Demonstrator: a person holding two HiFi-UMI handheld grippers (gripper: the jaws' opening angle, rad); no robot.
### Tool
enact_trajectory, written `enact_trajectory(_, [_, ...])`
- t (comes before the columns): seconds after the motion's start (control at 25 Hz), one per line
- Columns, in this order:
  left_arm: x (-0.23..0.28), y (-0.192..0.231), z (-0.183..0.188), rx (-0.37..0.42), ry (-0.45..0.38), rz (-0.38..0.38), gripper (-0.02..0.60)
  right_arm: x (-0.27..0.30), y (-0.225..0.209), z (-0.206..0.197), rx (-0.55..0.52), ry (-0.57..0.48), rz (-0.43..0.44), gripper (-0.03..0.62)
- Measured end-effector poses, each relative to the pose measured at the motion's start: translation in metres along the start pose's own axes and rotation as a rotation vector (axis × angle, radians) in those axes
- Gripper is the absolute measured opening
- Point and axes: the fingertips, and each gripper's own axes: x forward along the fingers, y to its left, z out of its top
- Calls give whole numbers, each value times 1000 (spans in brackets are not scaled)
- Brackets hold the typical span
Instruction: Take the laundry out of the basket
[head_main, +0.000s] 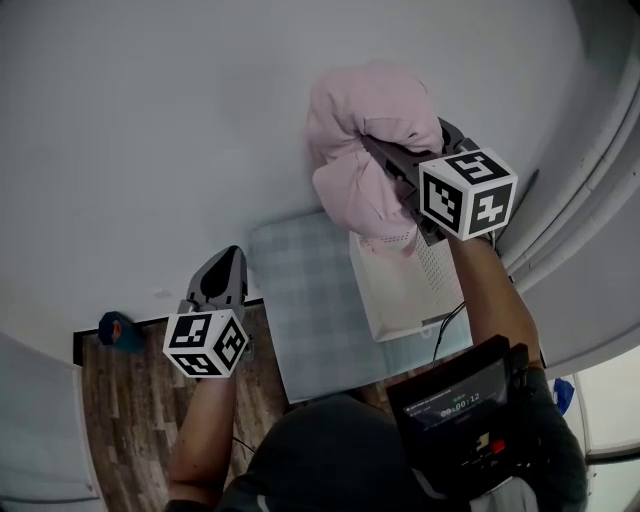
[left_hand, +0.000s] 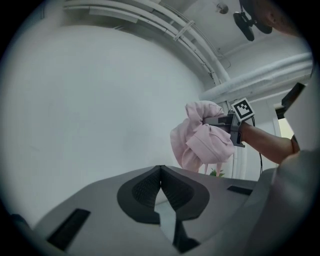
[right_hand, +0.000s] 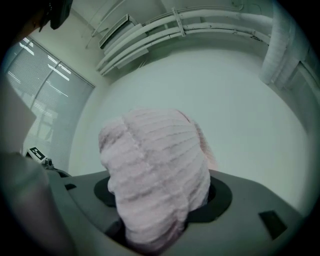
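Left gripper (head_main: 228, 262) sits nearest, low on the left and pointing level. Its jaws are pressed together at the tips with nothing between them. Its marker cube (head_main: 205, 343) rides just behind, on a bare forearm.

Over to the right and farther out, the right gripper (head_main: 392, 160) is held level too and higher in the frame, with its own marker cube (head_main: 467, 192) turned up toward the head camera. Those jaws are clamped on a pink garment (head_main: 360, 140), and the cloth fills the gap between them completely.

Now the garment itself: it's pale pink, ribbed in texture and bunched into a loose ball around the jaw tips. A fold droops down on the near side. It's off every surface and hangs against the plain white wall (head_main: 150, 120).

Just below it, nearer the person, stands the white laundry basket (head_main: 440, 272), with small holes dotted along its side wall. The garment's lowest fold overlaps the basket's far rim from this angle, and I can't make out what lies inside. The basket rests on a pale checked cloth (head_main: 300, 310). Left of that cloth is wood-plank floor (head_main: 130, 430), with a small blue object (head_main: 120, 330) on it by the wall.
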Motion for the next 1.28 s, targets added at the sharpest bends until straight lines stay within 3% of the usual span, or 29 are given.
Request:
enact_trajectory(0.24, [-40, 30, 56, 27, -71, 59, 8, 25, 69, 40, 24, -60, 134, 325])
enact_trajectory(0.56, [-114, 69, 89, 106, -99, 197, 9, 55, 175, 63, 31, -103, 333, 325])
enact_trajectory(1.0, [-212, 122, 91, 108, -127, 416, 9, 82, 305, 50, 104, -121, 572, 325])
enact_trajectory(1.12, [-234, 135, 85, 117, -131, 513, 9, 88, 335, 38, 138, -118, 638, 325])
enact_trajectory(1.28, [-266, 151, 65, 64, -101, 623, 9, 84, 376, 27, 145, -101, 722, 325])
